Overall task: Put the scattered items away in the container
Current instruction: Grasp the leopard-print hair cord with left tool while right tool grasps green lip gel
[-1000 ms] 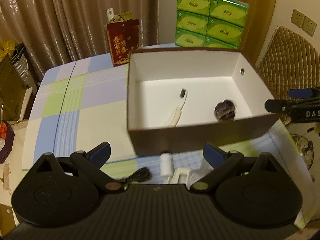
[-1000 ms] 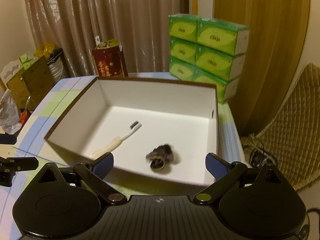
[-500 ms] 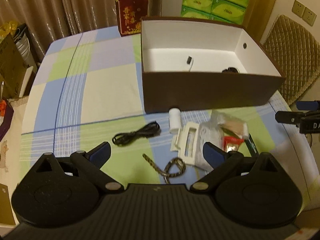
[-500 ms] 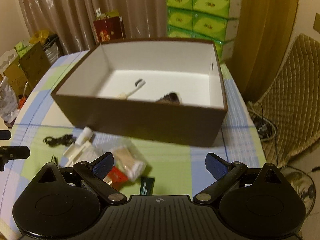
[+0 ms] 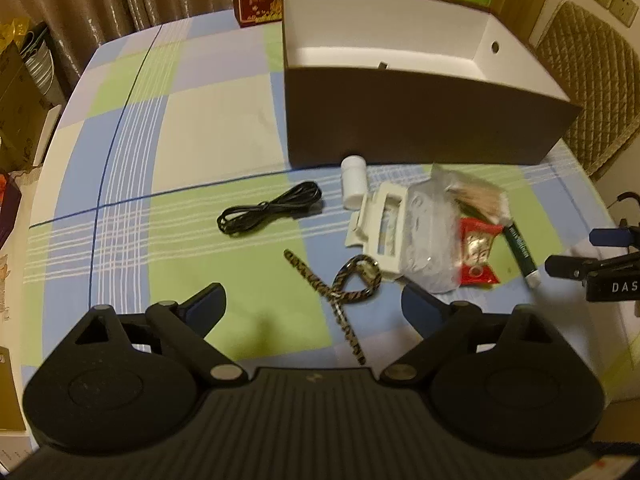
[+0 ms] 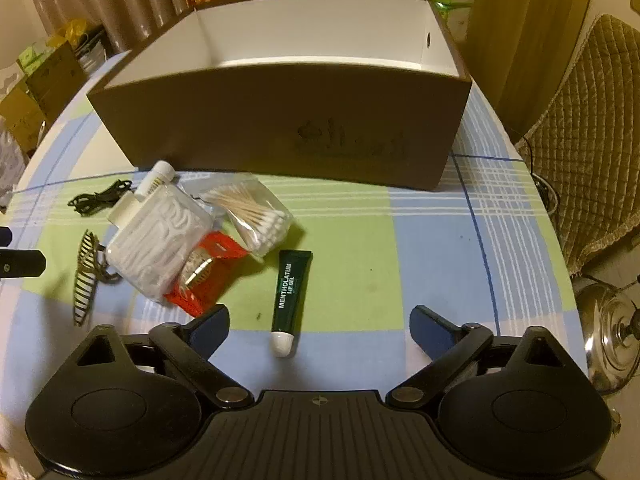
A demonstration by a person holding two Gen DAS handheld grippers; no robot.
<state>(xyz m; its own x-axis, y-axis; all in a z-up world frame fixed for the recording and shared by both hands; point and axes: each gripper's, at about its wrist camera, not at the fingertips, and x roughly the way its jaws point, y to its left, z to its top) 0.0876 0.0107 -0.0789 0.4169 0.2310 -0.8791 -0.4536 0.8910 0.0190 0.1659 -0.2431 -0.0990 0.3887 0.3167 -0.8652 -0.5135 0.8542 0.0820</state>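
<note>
L claw [image 5: 314, 304] closing, empty, R claw [image 6: 320, 322] closing over lip gel [image 6: 291, 296], box [image 6: 280, 120] wall ahead.

home: curtains [image 5: 100, 0], checked tablecloth [image 5: 180, 140]

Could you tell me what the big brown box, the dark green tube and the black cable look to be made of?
The big brown box looks like matte cardboard: thin flat walls, white inside. The dark green tube seems soft plastic, printed, with a crimped flat end and a white cap. The black cable appears rubbery plastic, coiled in loose, limp loops.
</note>
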